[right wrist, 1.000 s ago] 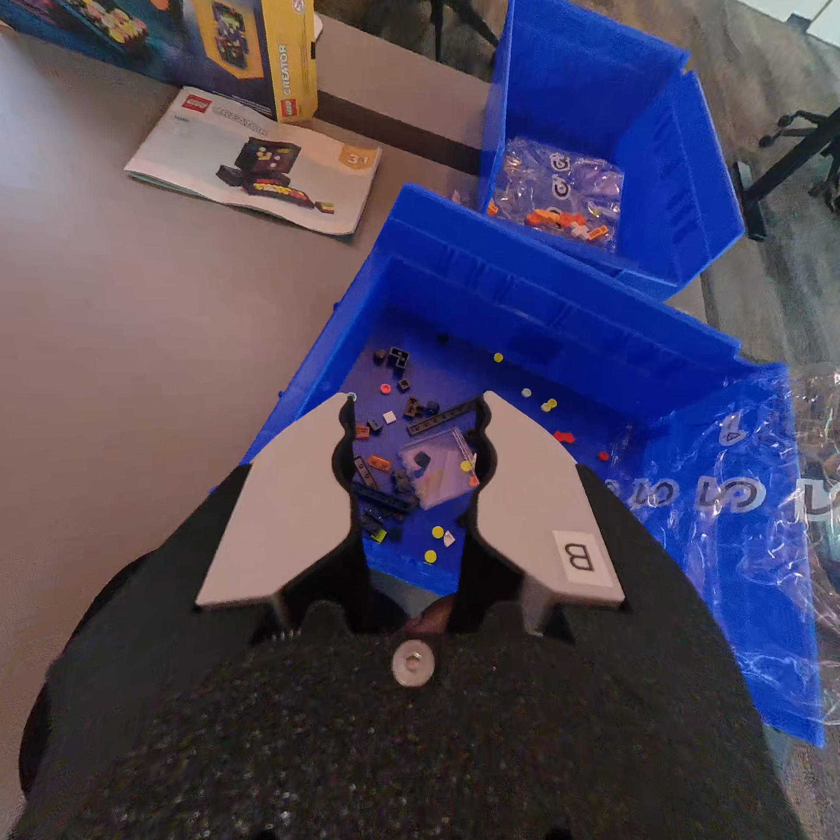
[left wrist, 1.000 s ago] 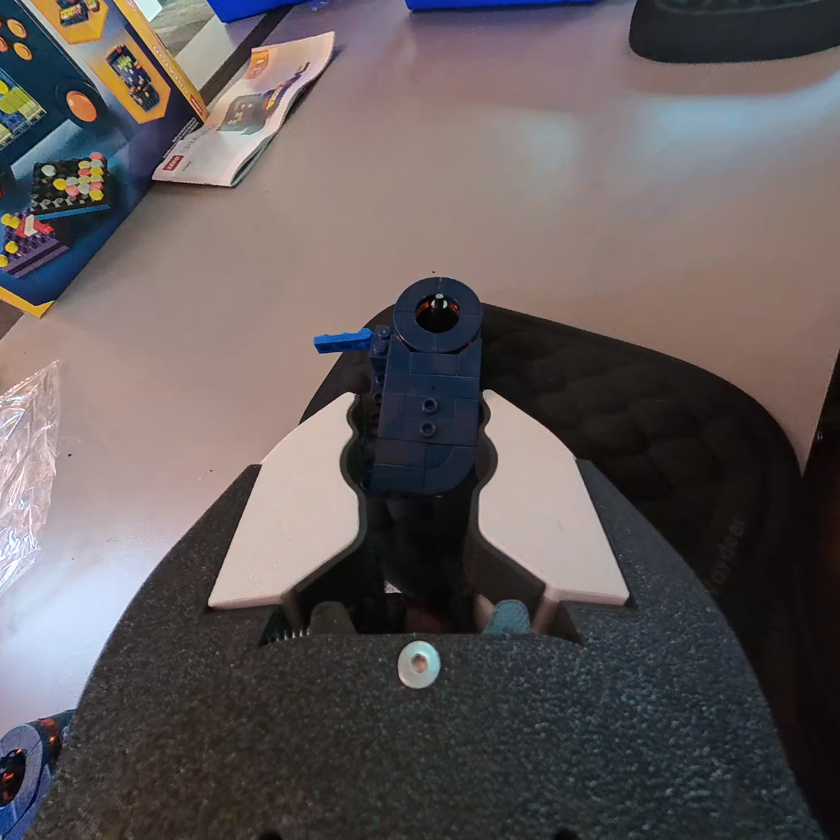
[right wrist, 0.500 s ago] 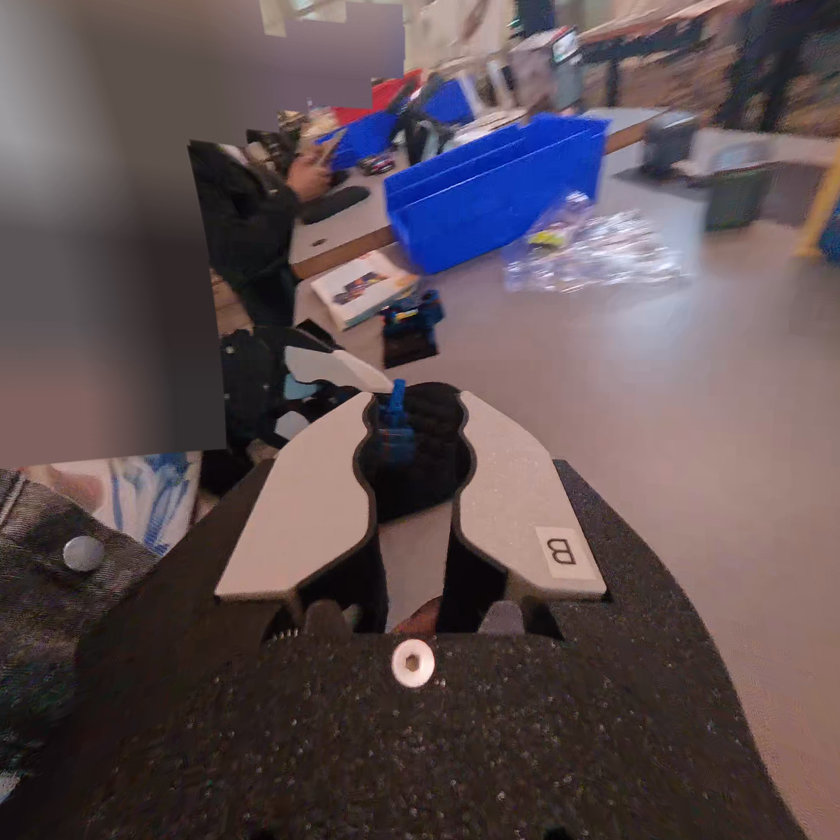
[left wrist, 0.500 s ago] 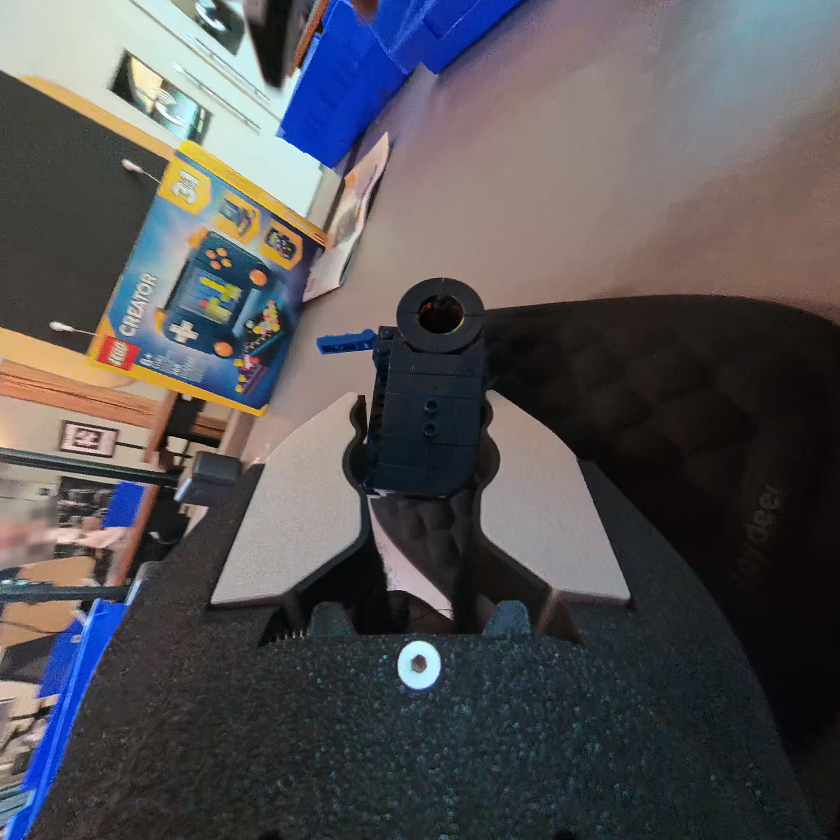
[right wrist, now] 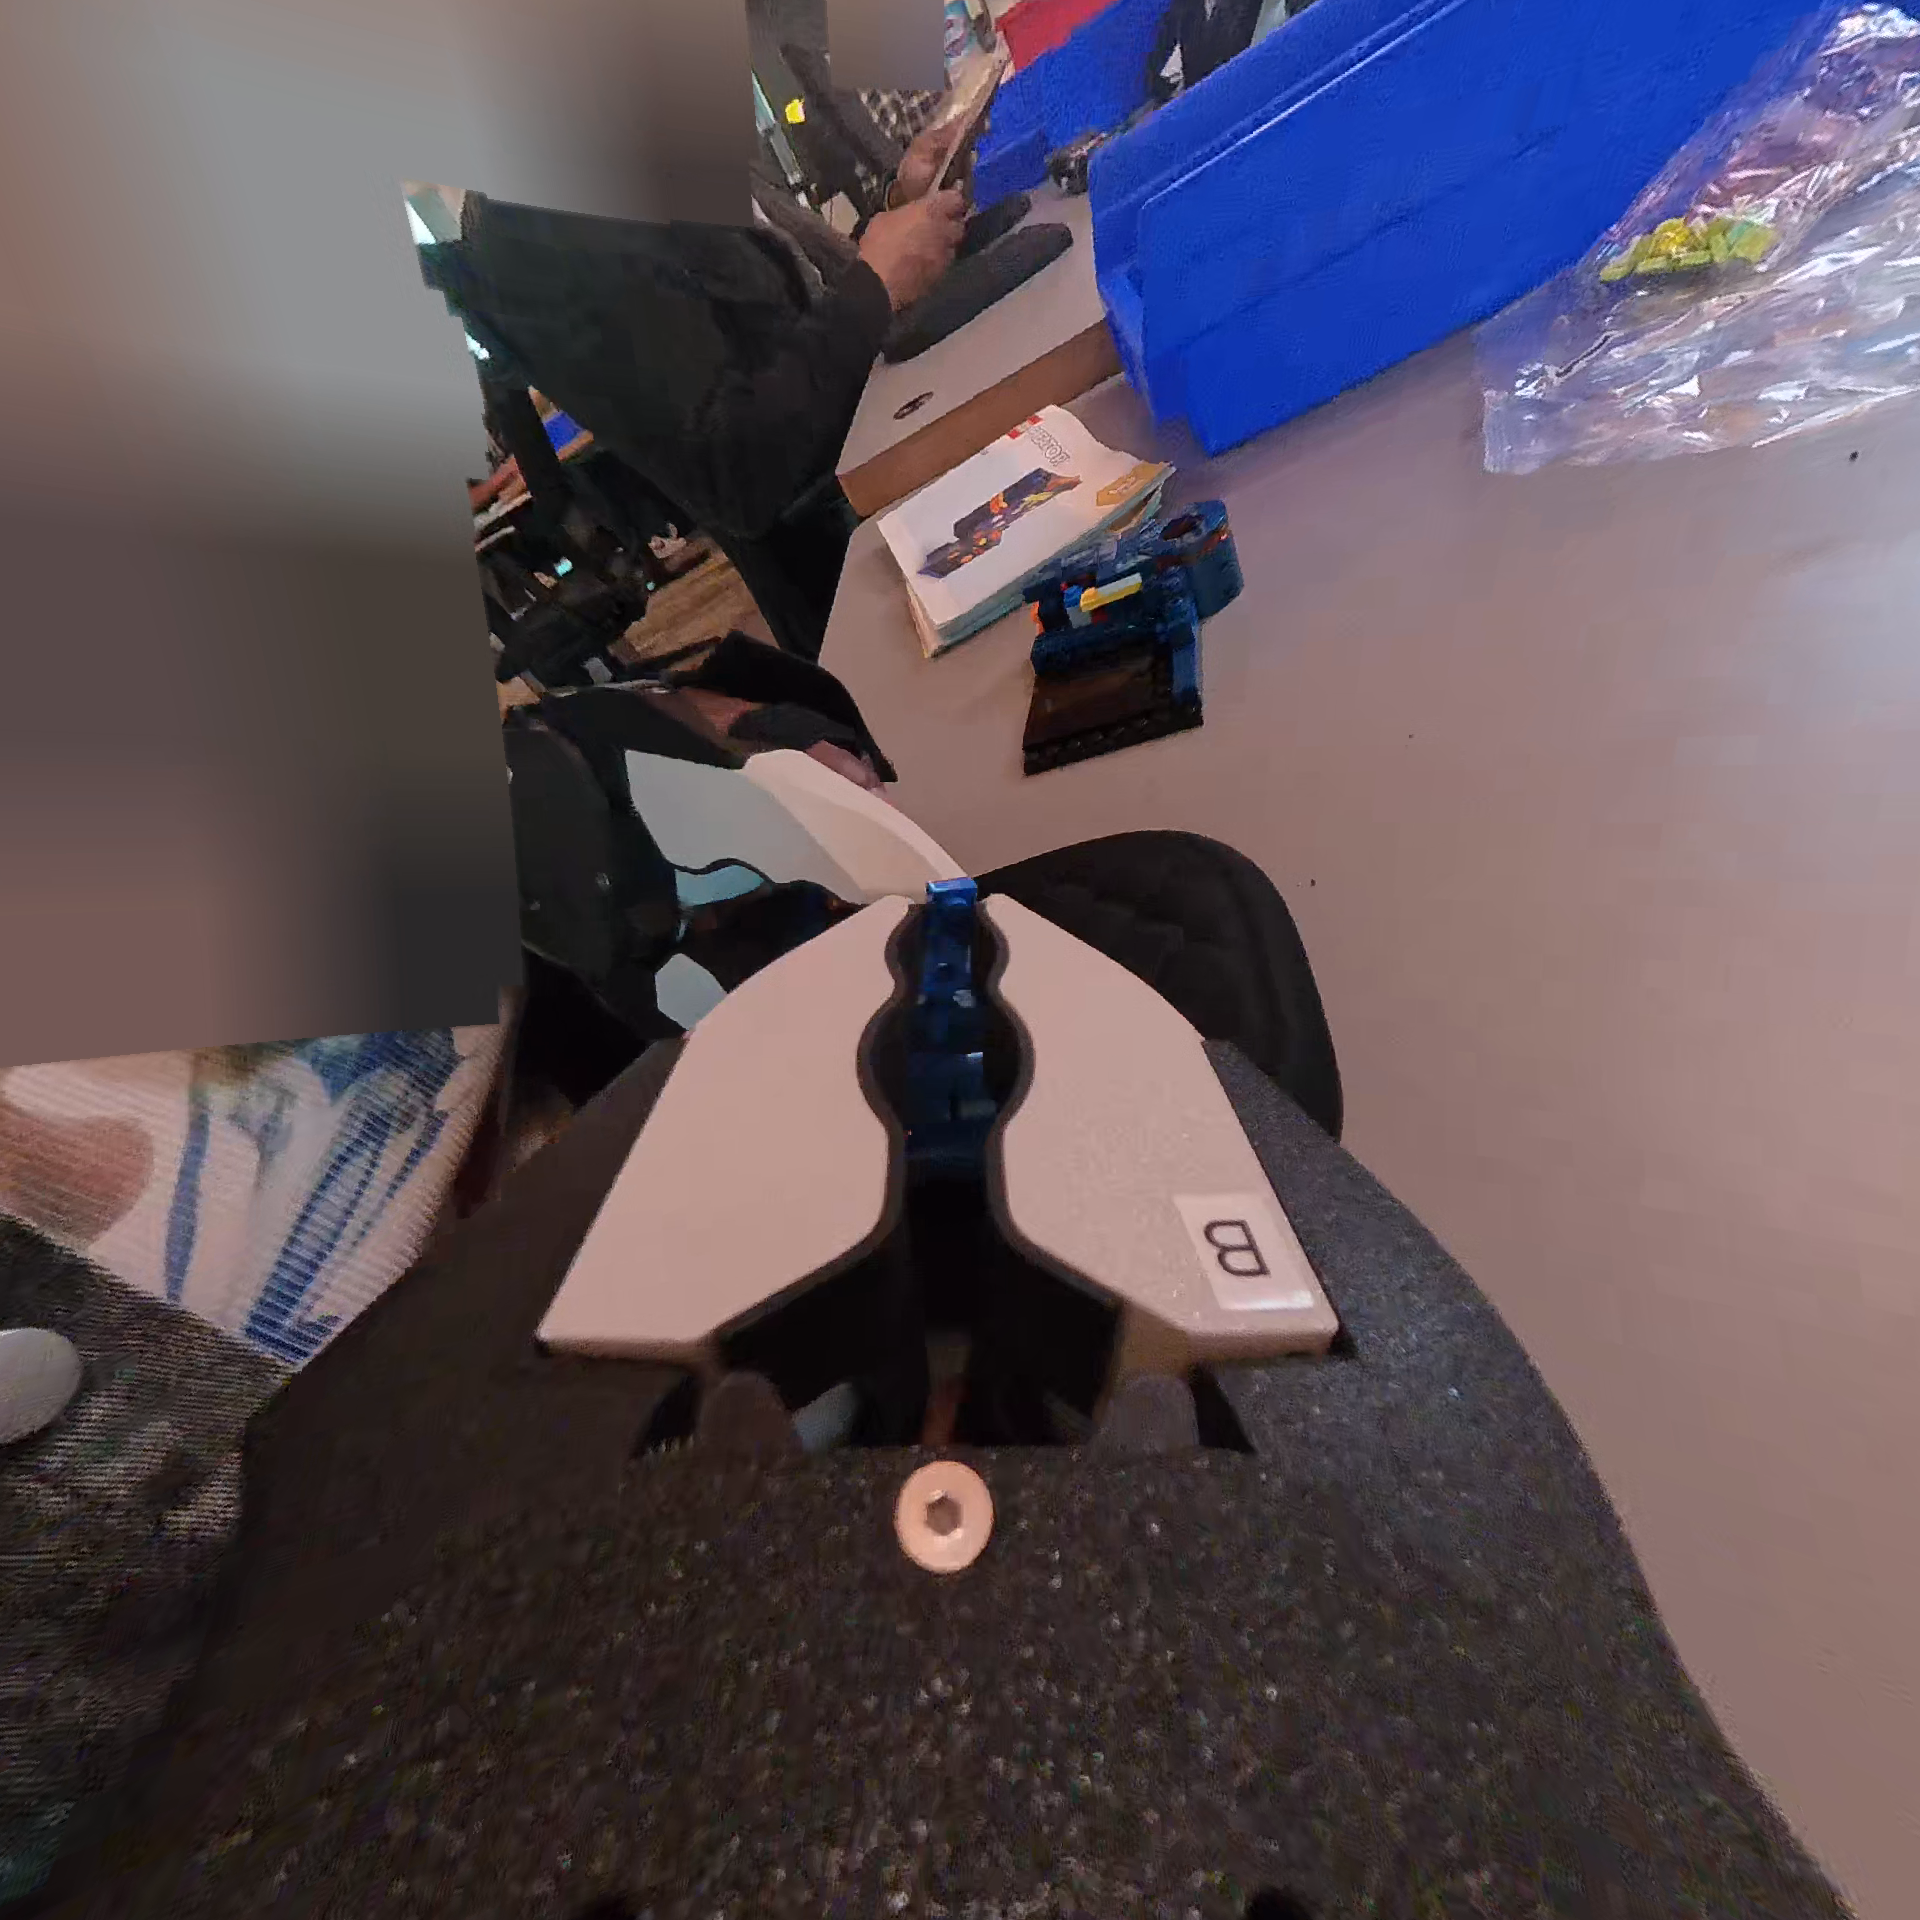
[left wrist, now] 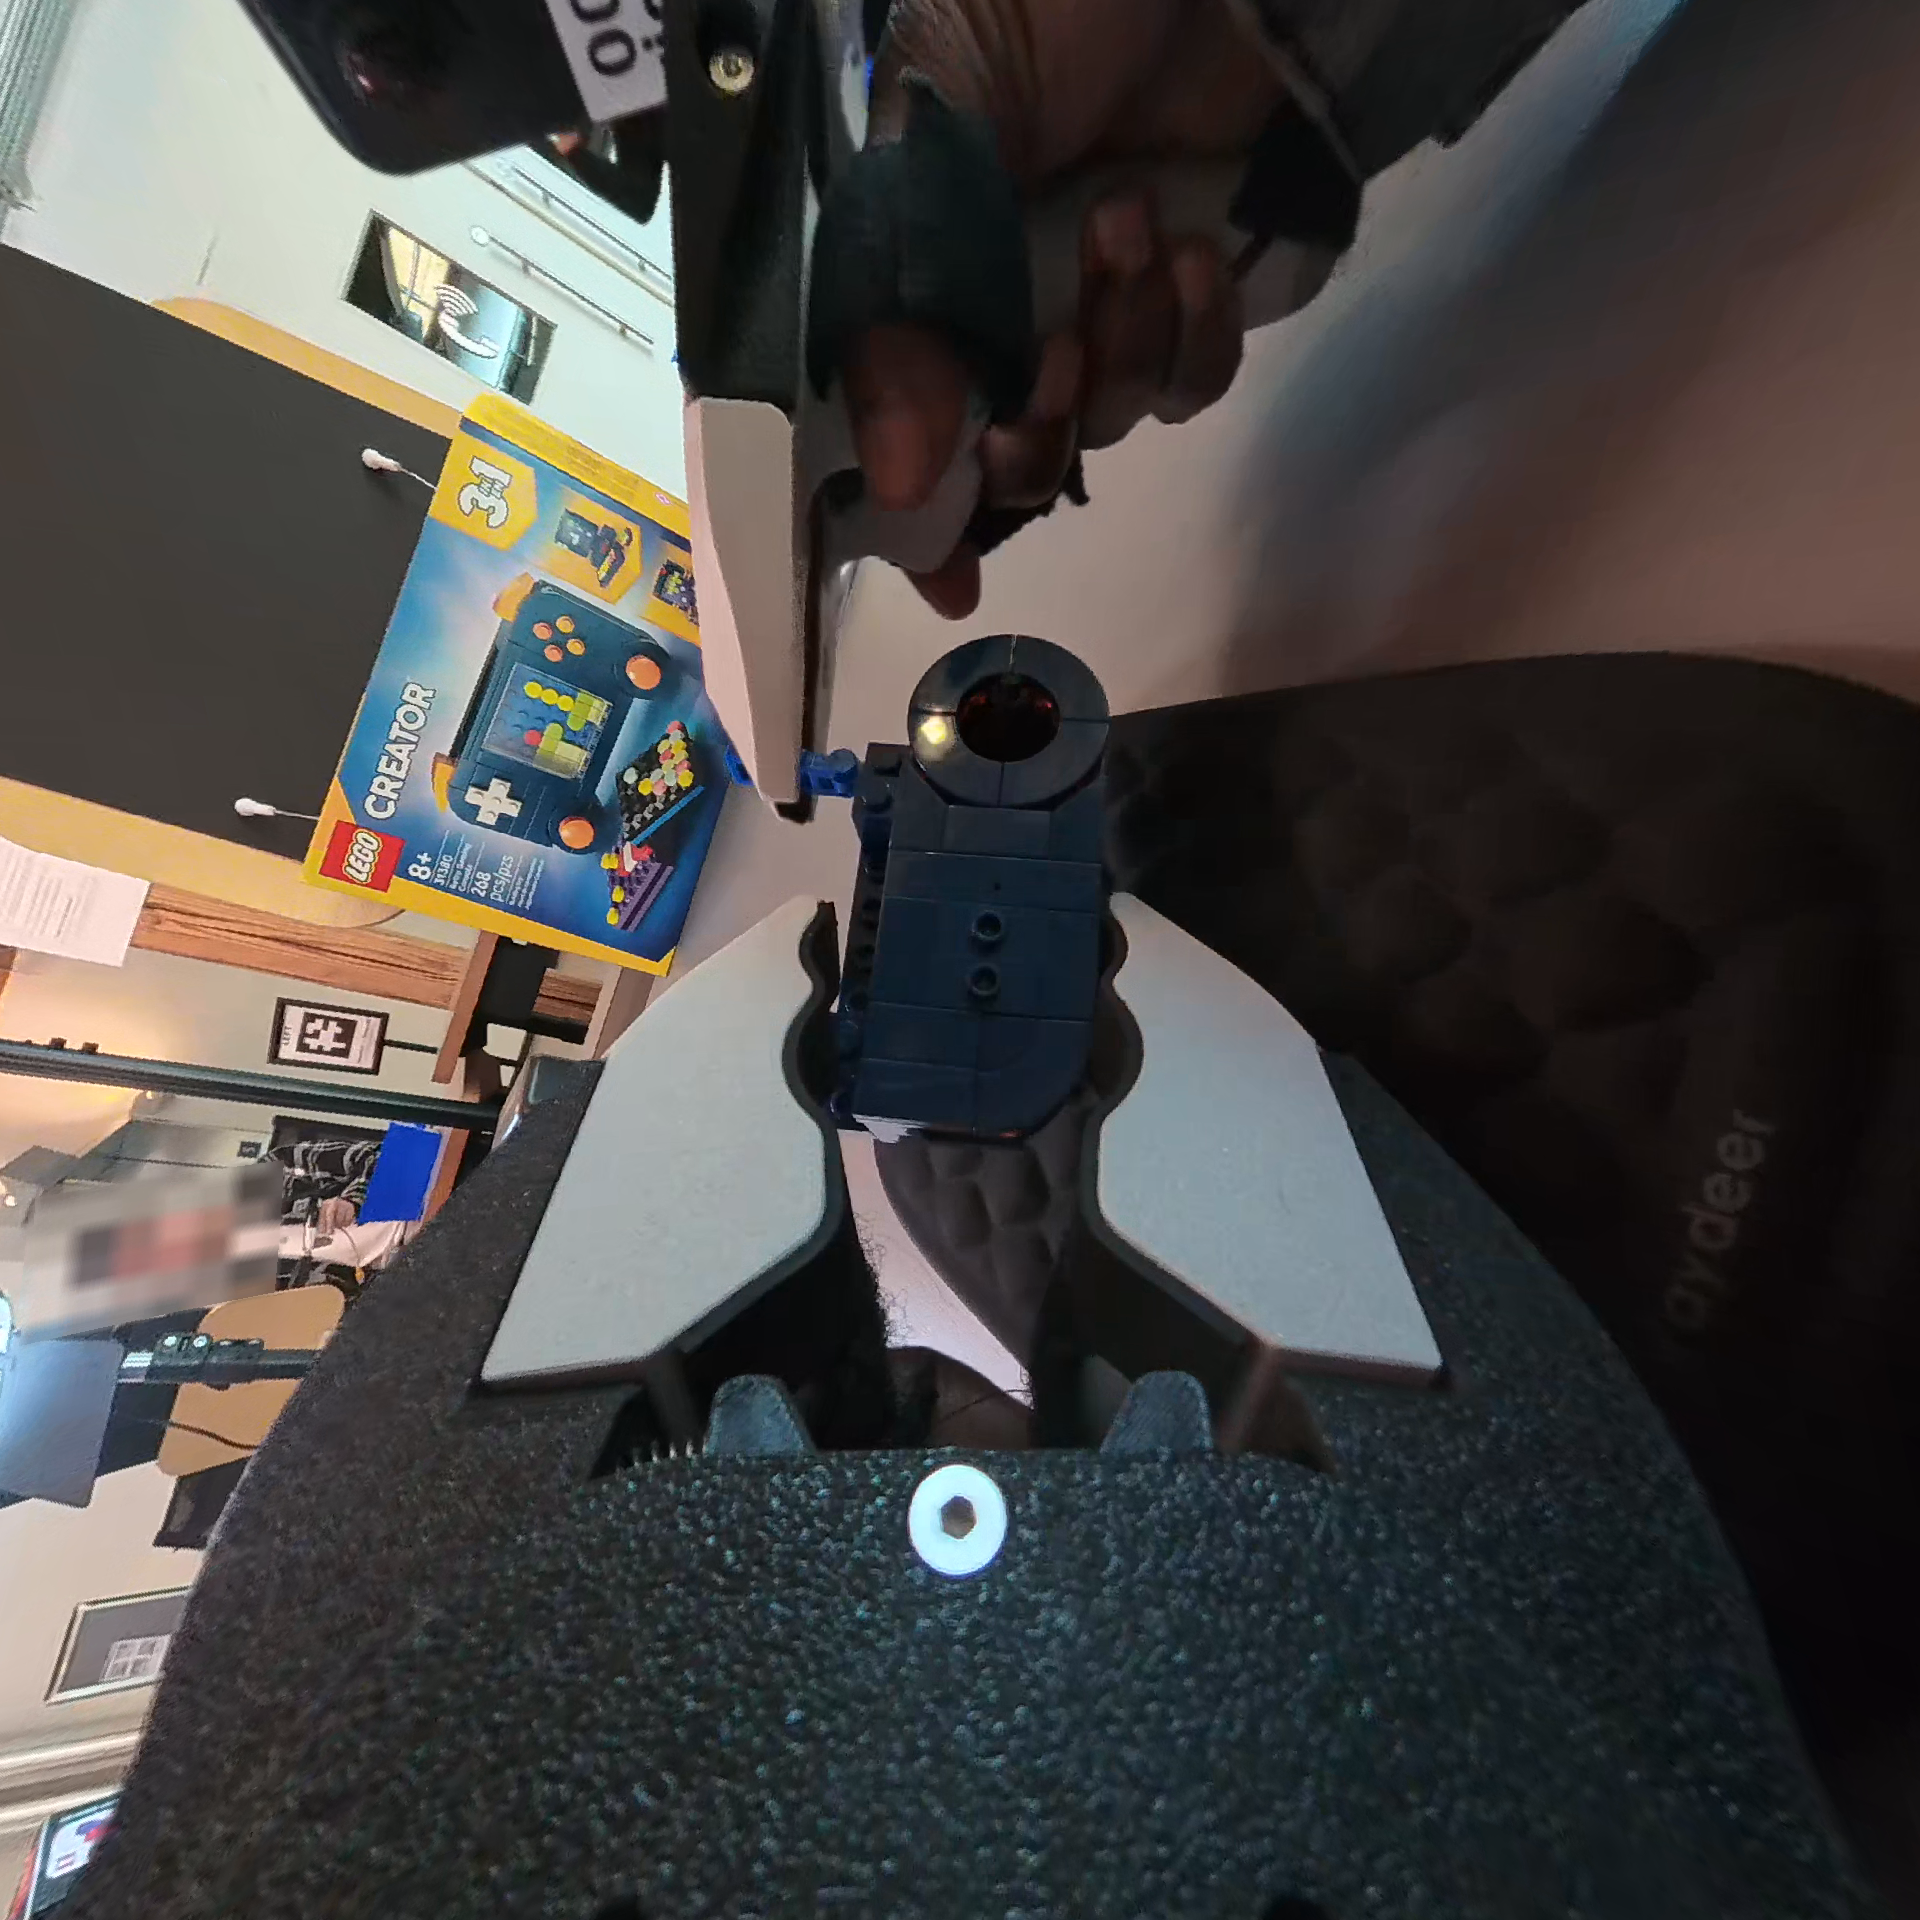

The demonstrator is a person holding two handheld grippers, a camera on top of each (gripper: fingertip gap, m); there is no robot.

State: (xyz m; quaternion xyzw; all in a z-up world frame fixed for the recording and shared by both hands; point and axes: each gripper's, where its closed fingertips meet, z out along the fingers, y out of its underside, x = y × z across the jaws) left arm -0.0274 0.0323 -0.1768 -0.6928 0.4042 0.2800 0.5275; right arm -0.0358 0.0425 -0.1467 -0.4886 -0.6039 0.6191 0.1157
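My left gripper (left wrist: 971,914) is shut on a dark blue brick assembly (left wrist: 977,977) with a round ring on top, held above a black pad (left wrist: 1507,935). A small bright blue piece (left wrist: 831,771) sticks out of the assembly's left side. My right gripper (left wrist: 795,800), held by a hand (left wrist: 987,312), comes down from above and is shut on that piece. In the right wrist view the right gripper (right wrist: 943,906) pinches the blue piece (right wrist: 943,977) between its nearly touching tips. One white finger (right wrist: 842,831) of the left gripper shows just behind.
On the grey table lie an instruction booklet (right wrist: 1018,520), a part-built blue and black brick model (right wrist: 1132,634), blue bins (right wrist: 1351,208) and a plastic bag of parts (right wrist: 1714,291). The toy's box (left wrist: 520,707) stands at the left. A person (right wrist: 675,343) sits farther off. The tips of both grippers are at nearly the same place.
The right gripper swung away from the blue bin to the left gripper and closed on the small blue piece. The left gripper tilted up, still holding the assembly.
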